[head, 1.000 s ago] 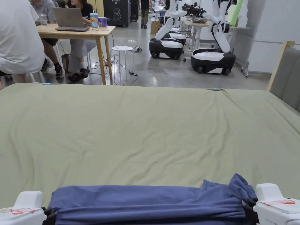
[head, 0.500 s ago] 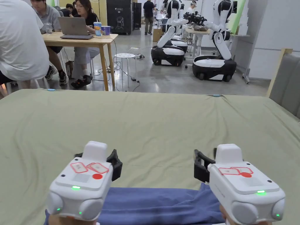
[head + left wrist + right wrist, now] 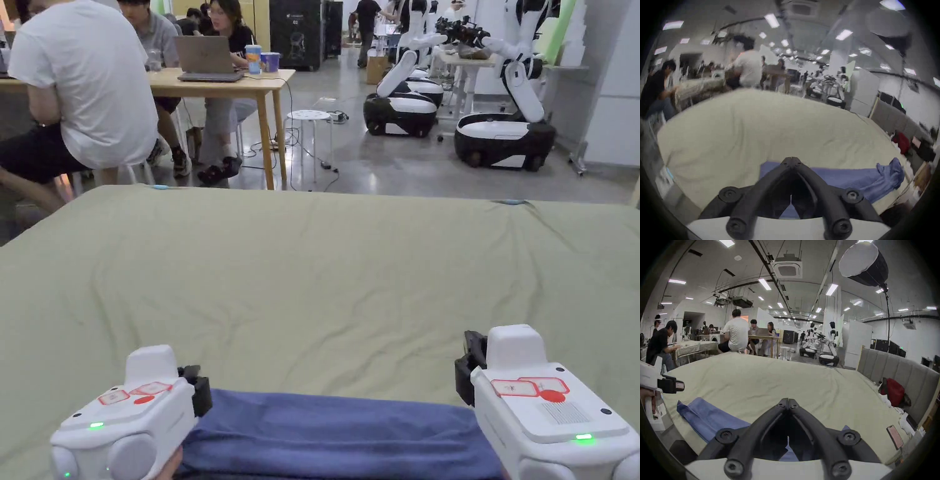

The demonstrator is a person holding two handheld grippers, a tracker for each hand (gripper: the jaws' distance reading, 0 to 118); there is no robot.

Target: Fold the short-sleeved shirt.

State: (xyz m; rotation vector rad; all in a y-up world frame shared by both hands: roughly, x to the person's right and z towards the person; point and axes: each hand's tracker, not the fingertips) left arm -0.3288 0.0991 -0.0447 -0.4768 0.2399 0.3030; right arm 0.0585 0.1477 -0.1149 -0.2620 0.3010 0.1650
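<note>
Shirt [image 3: 337, 431] folded into long blue band on near edge of bed [image 3: 325, 281]. Left gripper [image 3: 791, 160] and right gripper [image 3: 788, 400] above its ends, jaws pressed together, empty.

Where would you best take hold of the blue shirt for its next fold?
Probably the two short ends of the blue shirt, one gripper each, coming in from the sides: it lies as a long flat band along the near edge of the bed.

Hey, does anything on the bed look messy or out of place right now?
Mostly tidy: the blue shirt lies as a flat band, but one end is bunched and rumpled. A phone sits near the bed's edge.
</note>
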